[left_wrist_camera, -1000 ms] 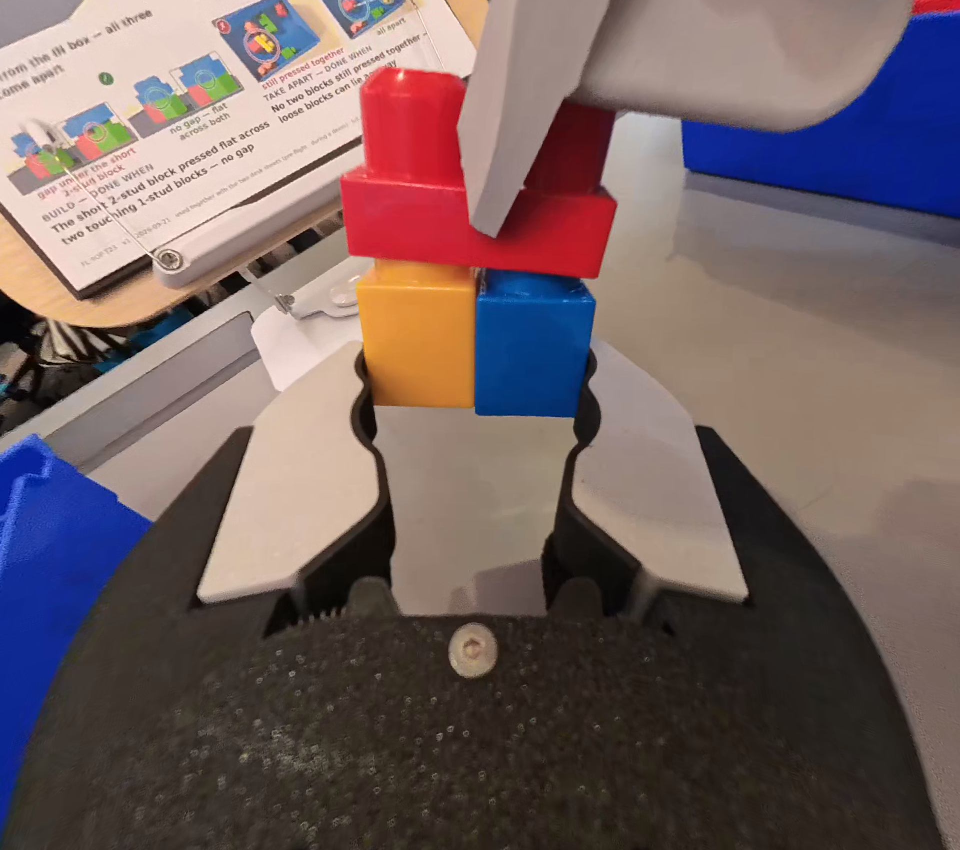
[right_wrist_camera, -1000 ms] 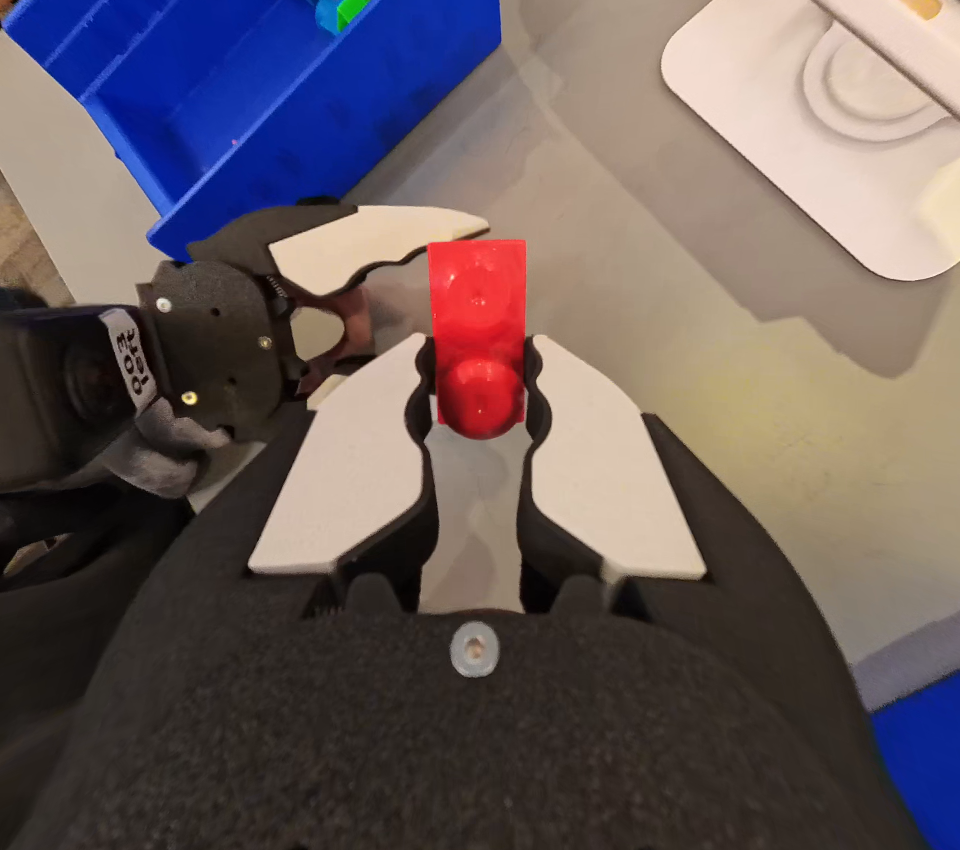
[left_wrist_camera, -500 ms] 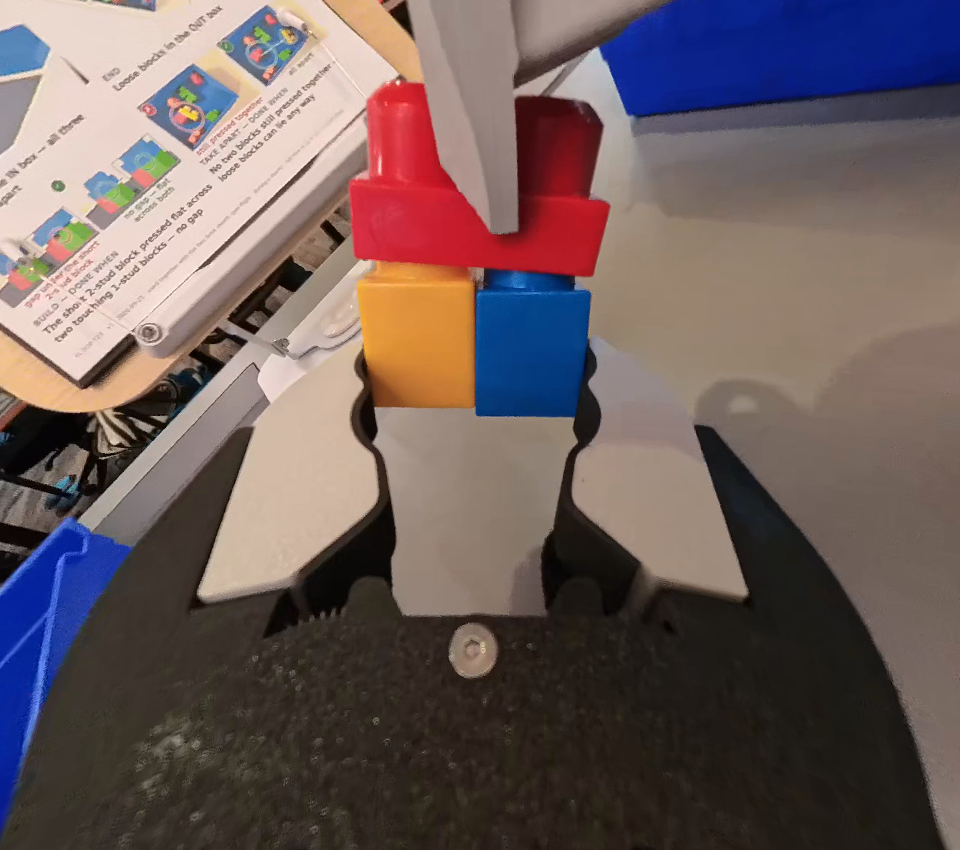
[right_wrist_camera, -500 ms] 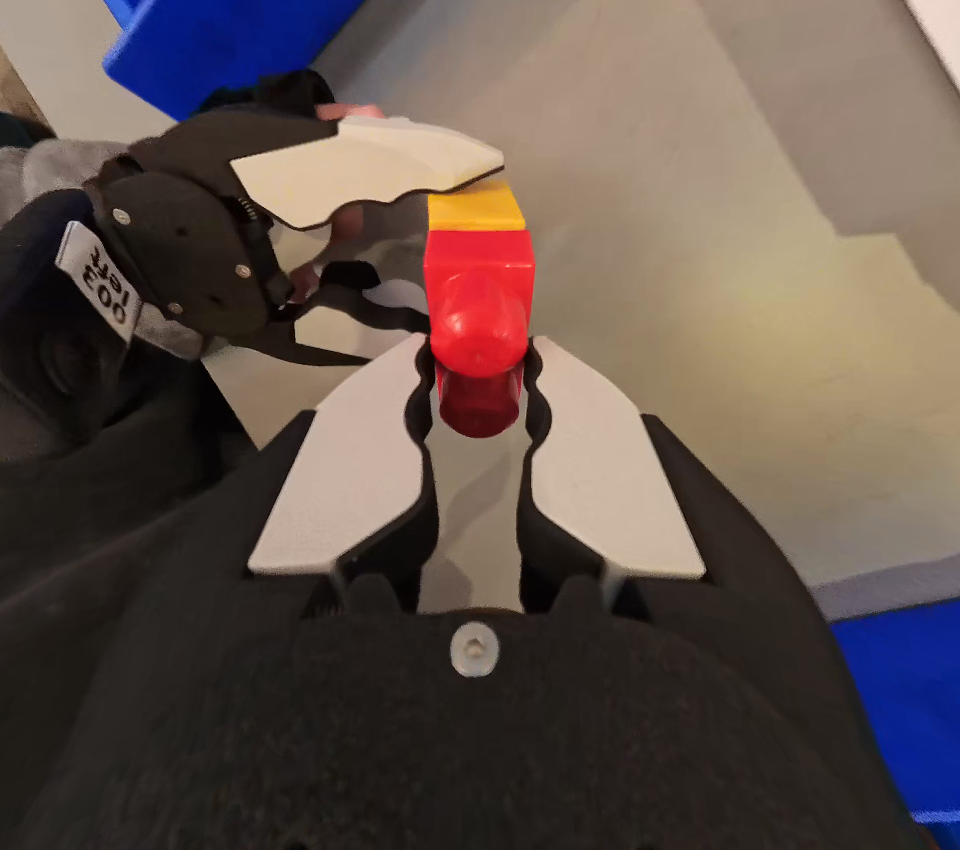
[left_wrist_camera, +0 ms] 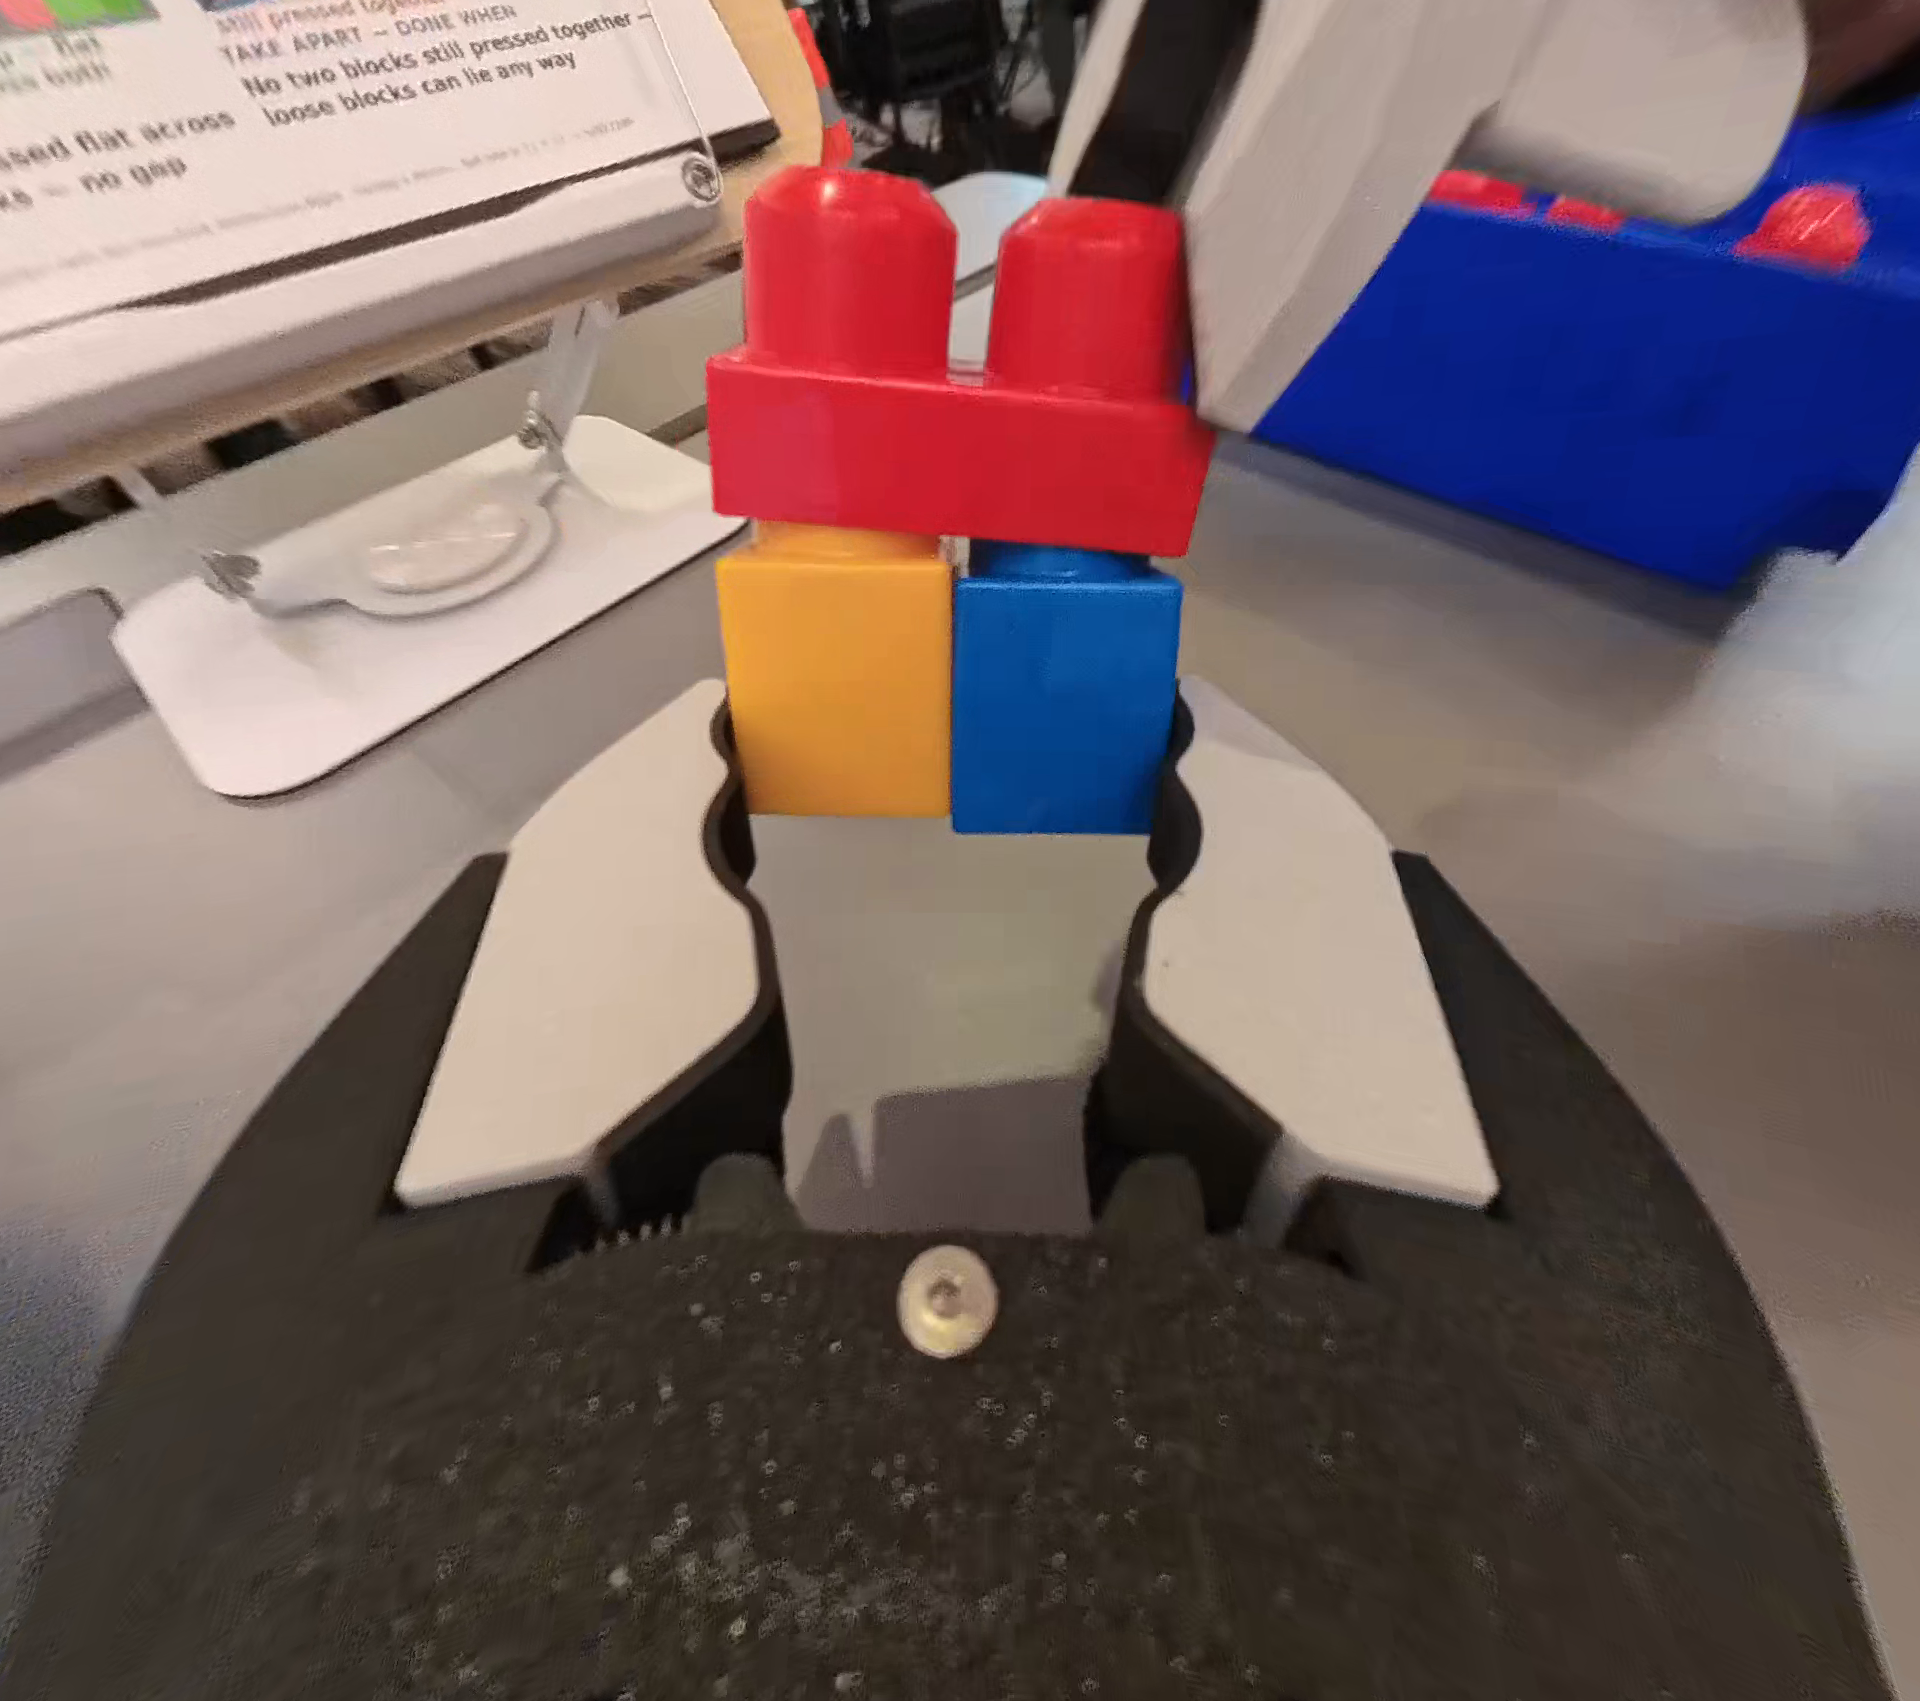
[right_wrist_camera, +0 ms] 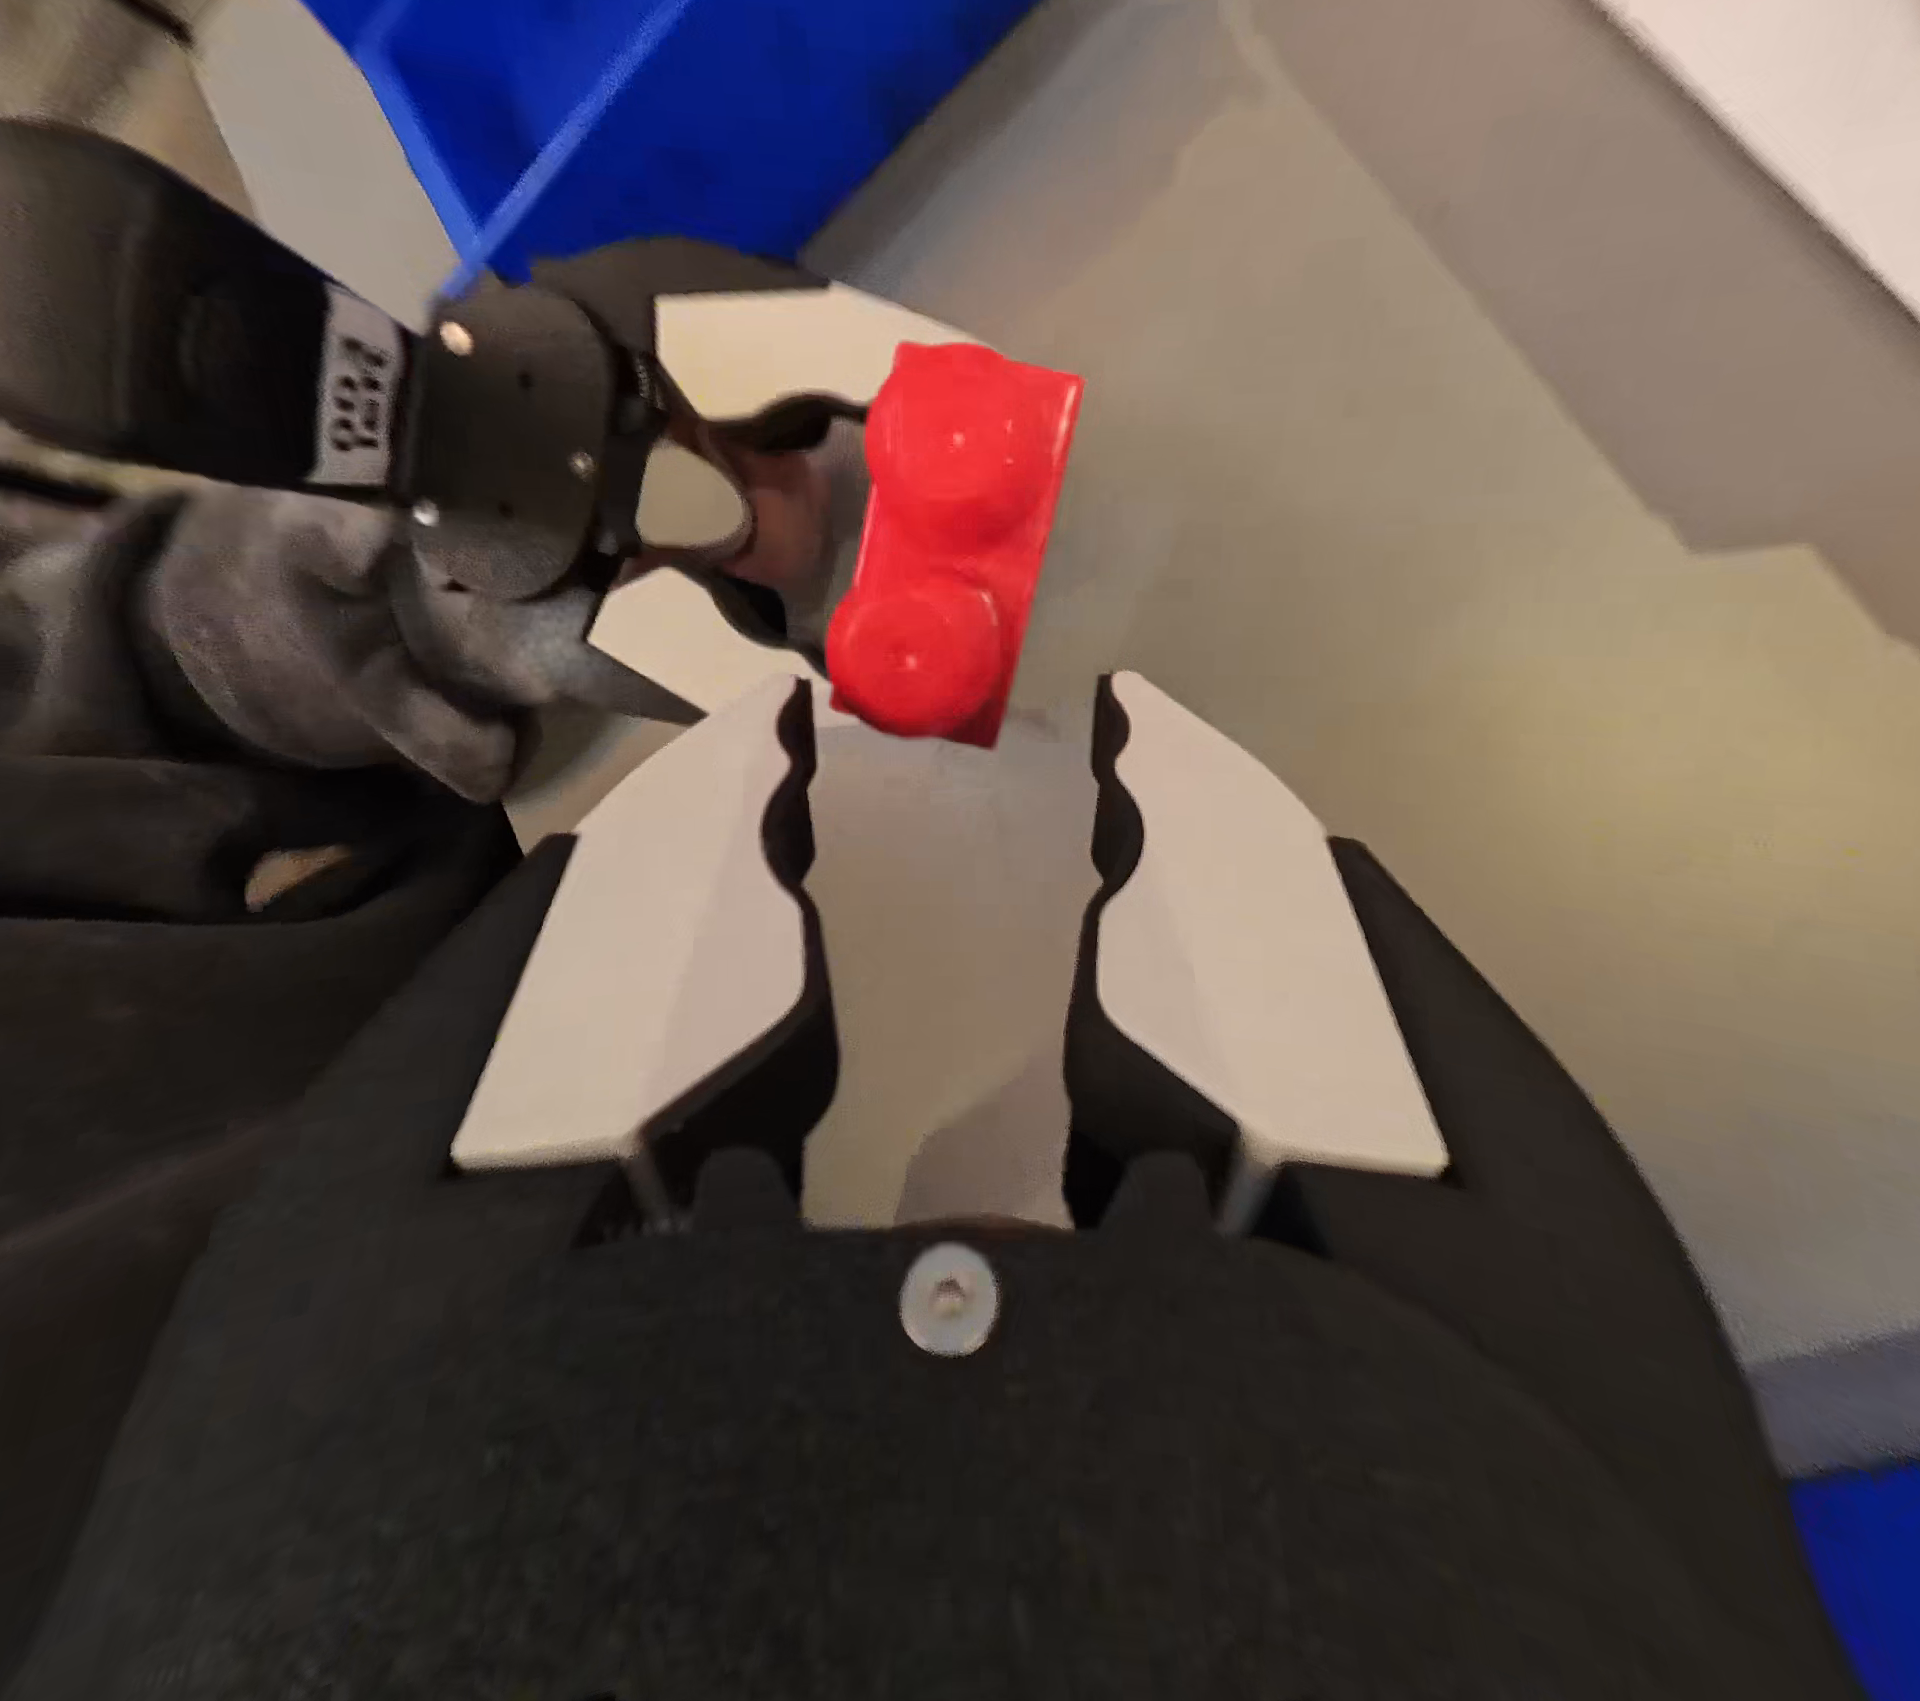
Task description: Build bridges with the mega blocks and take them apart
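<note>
bridge, three blocks: one red two-stud block (left_wrist_camera: 961, 456) atop one yellow block (left_wrist_camera: 836, 685) and one blue block (left_wrist_camera: 1060, 701), both pinched by left gripper (left_wrist_camera: 954, 758). right gripper (right_wrist_camera: 951, 701), clamped on red earlier, now spread, empty. only the left view shows the lower pair.

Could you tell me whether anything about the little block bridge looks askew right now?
Yes: the red block sits tilted, flush on the yellow block but lifted over the blue block, whose stud shows in the gap.
</note>
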A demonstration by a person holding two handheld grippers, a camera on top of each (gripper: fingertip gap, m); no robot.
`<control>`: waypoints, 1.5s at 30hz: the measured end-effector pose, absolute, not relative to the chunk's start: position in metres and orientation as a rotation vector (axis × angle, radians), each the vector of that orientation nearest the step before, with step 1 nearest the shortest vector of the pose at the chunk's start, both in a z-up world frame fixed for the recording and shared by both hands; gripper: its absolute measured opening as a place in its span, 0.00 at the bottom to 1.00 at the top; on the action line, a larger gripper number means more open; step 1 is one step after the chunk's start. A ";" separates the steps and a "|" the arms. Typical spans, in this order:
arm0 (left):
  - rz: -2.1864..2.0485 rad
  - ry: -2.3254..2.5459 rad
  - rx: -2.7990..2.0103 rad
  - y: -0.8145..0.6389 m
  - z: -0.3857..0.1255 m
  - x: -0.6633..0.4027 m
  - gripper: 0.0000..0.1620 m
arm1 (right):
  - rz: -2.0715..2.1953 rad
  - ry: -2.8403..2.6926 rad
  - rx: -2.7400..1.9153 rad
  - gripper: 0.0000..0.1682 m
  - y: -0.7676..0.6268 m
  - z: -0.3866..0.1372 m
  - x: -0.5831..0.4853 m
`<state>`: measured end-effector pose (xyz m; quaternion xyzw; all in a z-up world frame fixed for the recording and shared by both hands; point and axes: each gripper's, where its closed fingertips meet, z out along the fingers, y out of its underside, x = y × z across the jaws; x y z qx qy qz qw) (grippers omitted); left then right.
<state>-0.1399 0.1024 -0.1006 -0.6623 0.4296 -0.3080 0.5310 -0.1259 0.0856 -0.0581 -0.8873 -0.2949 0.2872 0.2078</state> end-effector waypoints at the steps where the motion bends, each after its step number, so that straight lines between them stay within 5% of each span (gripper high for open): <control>1: -0.788 1.000 -1.594 0.103 -0.099 -0.141 0.46 | 0.850 -0.755 -2.403 0.31 0.089 -0.051 -0.126; 12: -0.976 0.991 -1.481 0.095 -0.077 -0.151 0.46 | 2.157 -0.018 -1.863 0.58 0.076 -0.040 -0.148; 21: -0.974 1.098 -1.435 0.084 -0.082 -0.146 0.46 | 2.379 -0.054 -1.984 0.70 0.060 -0.052 -0.166; 36: -0.814 1.143 -1.477 0.092 -0.098 -0.142 0.46 | 2.420 -0.179 -1.936 0.59 0.060 -0.064 -0.176; 45: -0.812 1.175 -1.462 0.088 -0.099 -0.141 0.46 | 2.440 -0.196 -1.928 0.60 0.053 -0.066 -0.176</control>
